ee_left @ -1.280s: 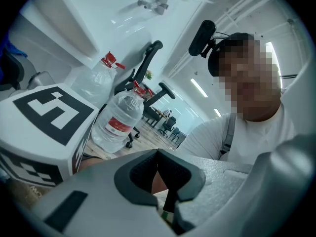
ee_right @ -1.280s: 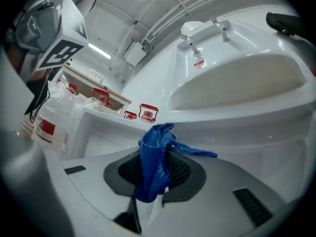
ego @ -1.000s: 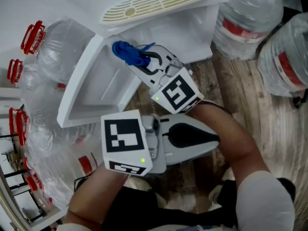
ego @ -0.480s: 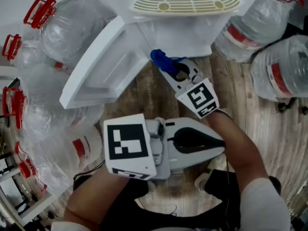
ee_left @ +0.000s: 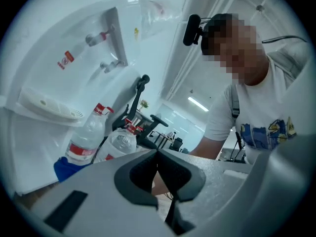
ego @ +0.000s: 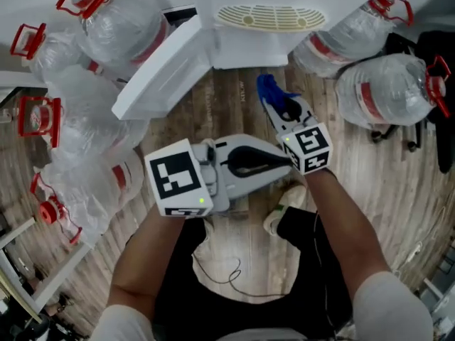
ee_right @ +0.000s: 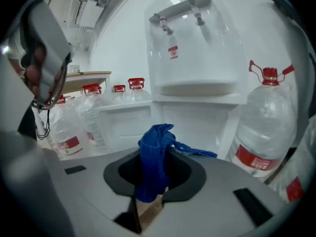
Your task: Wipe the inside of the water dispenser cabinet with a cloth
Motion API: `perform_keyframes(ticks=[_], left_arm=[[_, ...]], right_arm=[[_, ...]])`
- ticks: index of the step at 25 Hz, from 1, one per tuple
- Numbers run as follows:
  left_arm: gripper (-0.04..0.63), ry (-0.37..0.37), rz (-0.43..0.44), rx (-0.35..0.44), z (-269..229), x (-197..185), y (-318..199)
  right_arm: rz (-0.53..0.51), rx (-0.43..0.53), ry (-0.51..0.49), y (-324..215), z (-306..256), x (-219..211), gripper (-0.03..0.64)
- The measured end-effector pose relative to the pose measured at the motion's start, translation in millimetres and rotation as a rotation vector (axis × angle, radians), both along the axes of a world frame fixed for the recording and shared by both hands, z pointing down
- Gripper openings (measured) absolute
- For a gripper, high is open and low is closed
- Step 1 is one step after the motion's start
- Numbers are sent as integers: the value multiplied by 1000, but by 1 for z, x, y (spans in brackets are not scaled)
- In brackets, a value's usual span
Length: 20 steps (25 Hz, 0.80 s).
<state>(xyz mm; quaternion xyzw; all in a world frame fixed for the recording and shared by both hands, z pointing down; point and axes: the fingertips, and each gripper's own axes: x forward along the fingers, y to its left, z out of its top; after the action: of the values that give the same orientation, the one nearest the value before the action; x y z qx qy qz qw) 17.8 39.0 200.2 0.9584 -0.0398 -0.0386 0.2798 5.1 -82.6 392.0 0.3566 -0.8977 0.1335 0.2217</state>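
Crumpled blue cloth (ee_right: 154, 152) between the right tongs (ee_right: 154, 179), just outside the open white cabinet (ee_right: 193, 123).

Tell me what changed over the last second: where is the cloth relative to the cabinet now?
The right gripper drew back from the cabinet, taking the cloth with it; the cloth hangs over the wooden floor, clear of the opening. Unchanged: its jaws shut on the cloth, left gripper shut and empty, cabinet door open.

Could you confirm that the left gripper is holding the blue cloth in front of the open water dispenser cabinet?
Not quite: the right gripper holds the blue cloth, jaws clamped on it, as the right gripper view shows. The left gripper is shut on nothing. The water dispenser cabinet in front is indeed open.
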Motion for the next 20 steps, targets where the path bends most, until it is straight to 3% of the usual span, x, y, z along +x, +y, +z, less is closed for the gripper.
perform_keyframes(ticks=[7,12,15,20], left_arm=[[3,-100,-79,-58,-91,-19,42],[3,-137,-115,-76,-200,-32,79],[3,-171,-86,-48,-267,-40,104],[3,-210,-71,30,-355,-42,146]], right_arm=[[-19,-32,36,51,-129,19,83],[-40,-76,33,115,-250,18,83],[-31,-89,38,150,-330,14,83],[-46,-7,-2,197,-447,12,83]])
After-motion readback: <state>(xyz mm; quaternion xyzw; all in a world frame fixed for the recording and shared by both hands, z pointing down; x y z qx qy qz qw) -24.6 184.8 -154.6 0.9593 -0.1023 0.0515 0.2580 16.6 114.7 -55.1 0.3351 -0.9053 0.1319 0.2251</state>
